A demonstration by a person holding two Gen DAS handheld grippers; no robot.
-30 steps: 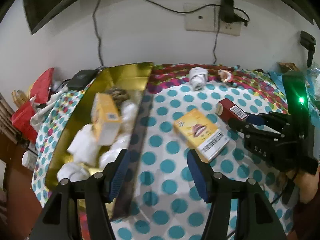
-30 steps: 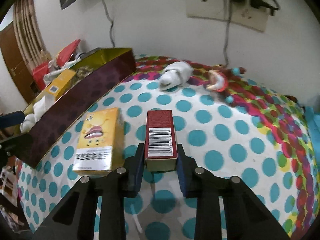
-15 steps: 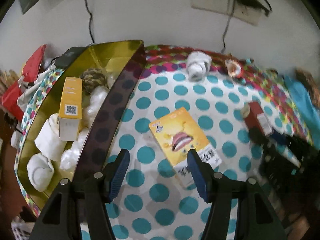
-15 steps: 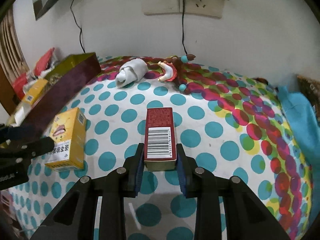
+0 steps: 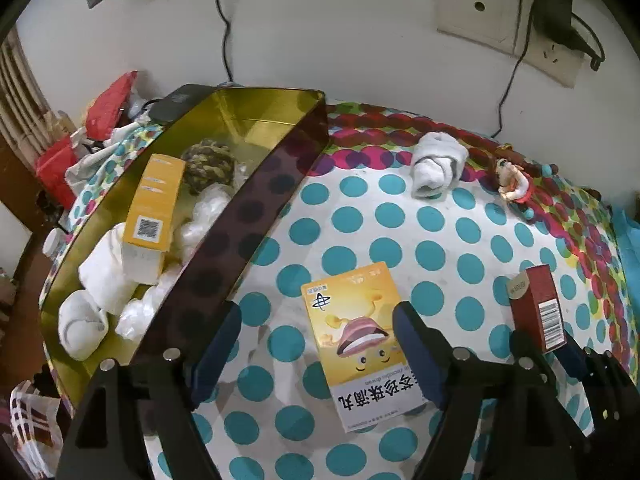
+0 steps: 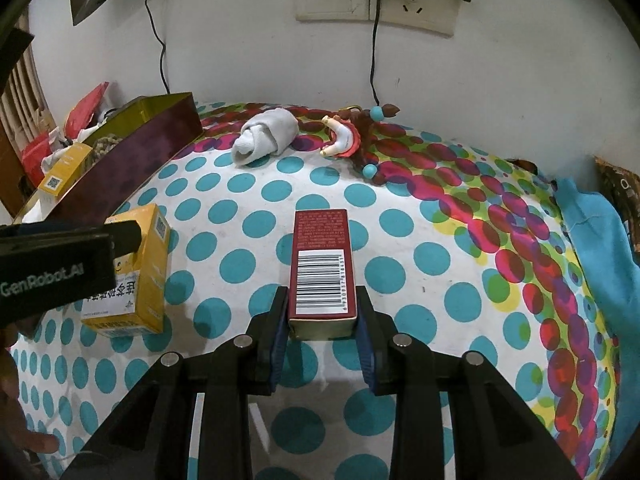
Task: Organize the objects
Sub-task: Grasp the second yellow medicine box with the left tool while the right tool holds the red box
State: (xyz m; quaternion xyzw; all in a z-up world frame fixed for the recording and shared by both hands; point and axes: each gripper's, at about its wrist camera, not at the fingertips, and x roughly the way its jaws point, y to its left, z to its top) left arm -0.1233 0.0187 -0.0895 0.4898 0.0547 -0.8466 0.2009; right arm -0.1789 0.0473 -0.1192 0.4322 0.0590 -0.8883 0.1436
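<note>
While right tool clamps red box | left tool, jaws just widened, straddles yellow box

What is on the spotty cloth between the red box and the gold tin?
The yellow box lies flat between the red box and the gold tin, seen in the left wrist view.

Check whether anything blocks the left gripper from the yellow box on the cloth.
Nothing visible does. The left gripper is open, its jaws having just opened wider, and the yellow box lies flat on the dotted cloth between them. The tin and the red box stand off to either side.
</note>
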